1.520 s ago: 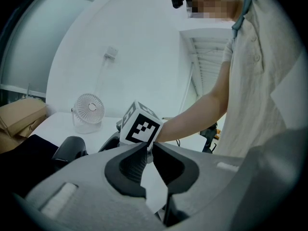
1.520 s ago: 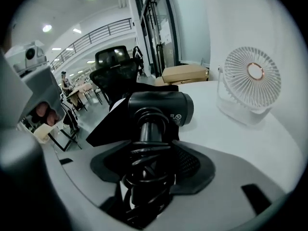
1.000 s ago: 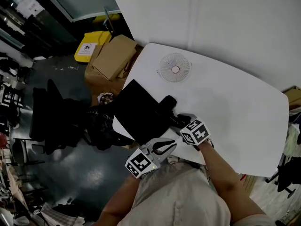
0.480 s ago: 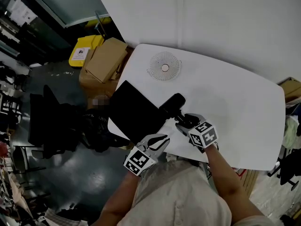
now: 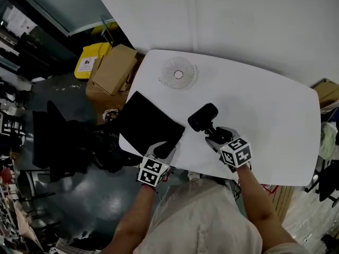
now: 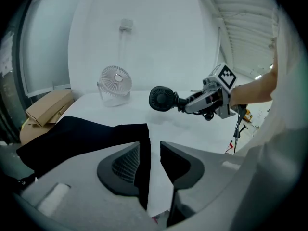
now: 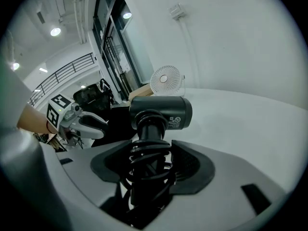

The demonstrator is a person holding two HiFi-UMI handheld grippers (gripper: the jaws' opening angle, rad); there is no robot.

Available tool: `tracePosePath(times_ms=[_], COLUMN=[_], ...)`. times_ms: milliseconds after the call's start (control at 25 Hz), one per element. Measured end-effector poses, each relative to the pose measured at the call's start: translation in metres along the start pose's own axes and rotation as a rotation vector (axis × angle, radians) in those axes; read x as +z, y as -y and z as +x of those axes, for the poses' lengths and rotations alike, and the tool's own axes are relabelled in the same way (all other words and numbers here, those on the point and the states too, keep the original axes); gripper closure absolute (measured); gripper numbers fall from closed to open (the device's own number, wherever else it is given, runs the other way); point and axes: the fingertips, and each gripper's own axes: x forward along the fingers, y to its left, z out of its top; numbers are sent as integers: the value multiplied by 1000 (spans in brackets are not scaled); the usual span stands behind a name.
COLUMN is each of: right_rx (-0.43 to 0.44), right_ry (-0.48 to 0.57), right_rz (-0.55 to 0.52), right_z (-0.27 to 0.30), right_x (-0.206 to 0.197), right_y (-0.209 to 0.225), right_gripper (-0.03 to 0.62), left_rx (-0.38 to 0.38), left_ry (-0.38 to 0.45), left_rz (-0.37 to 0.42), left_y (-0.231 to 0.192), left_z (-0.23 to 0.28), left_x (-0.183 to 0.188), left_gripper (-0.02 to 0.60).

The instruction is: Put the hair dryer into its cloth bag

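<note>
- Dryer (image 5: pixel 204 116): clamping its cord-wrapped handle (image 7: pixel 147 143) in right gripper (image 5: pixel 215 135), holding it clear of table (image 5: pixel 275 110), near bag (image 5: pixel 145 121), ready for loading.
- Having just been opening left gripper (image 5: pixel 163 150), jaws now loose around bag's corner, probably regripping its mouth.

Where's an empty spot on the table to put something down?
The biggest bare patch is the white table right of the fan, stretching from the hair dryer back to the wall and out to the right edge. The near left side is crowded with the cloth bag and the dryer.
</note>
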Motion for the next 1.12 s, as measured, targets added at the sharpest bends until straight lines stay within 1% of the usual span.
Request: tracePosePath(times_ms=[80, 240, 320, 440, 600, 720, 840, 920, 1000, 1120], right_rx=[-5, -7, -8, -11, -14, -14, -17, -21, -24, -28], right_ry=[9, 23, 28, 34, 38, 40, 39, 39, 38, 41], right_rz=[11, 19, 22, 28, 36, 40, 43, 47, 52, 60], right_z=[-4, -8, -9, -10, -12, -13, -16, -18, -20, -24], right_x=[-1, 1, 2, 2, 2, 1, -1, -2, -4, -6], right_y=[1, 2, 1, 1, 1, 2, 4, 5, 7, 10], right_gripper=[329, 329, 329, 329, 330, 330, 330, 330, 330, 330], left_rx=[20, 86, 89, 85, 109, 118, 108, 99, 97, 90], left_ry=[-40, -164, -204, -239, -310, -320, -323, -334, -332, -307], left_rz=[12, 73, 93, 104, 127, 92, 95, 97, 83, 53], left_y=[-3, -17, -20, -21, -26, -29, -27, -25, -26, -26], left_z=[6, 20, 27, 36, 46, 50, 52, 53, 52, 50], left_x=[-5, -20, -26, -28, -35, -38, -39, -38, -36, -28], left_gripper=[465, 465, 466, 465, 466, 466, 476, 508, 539, 551])
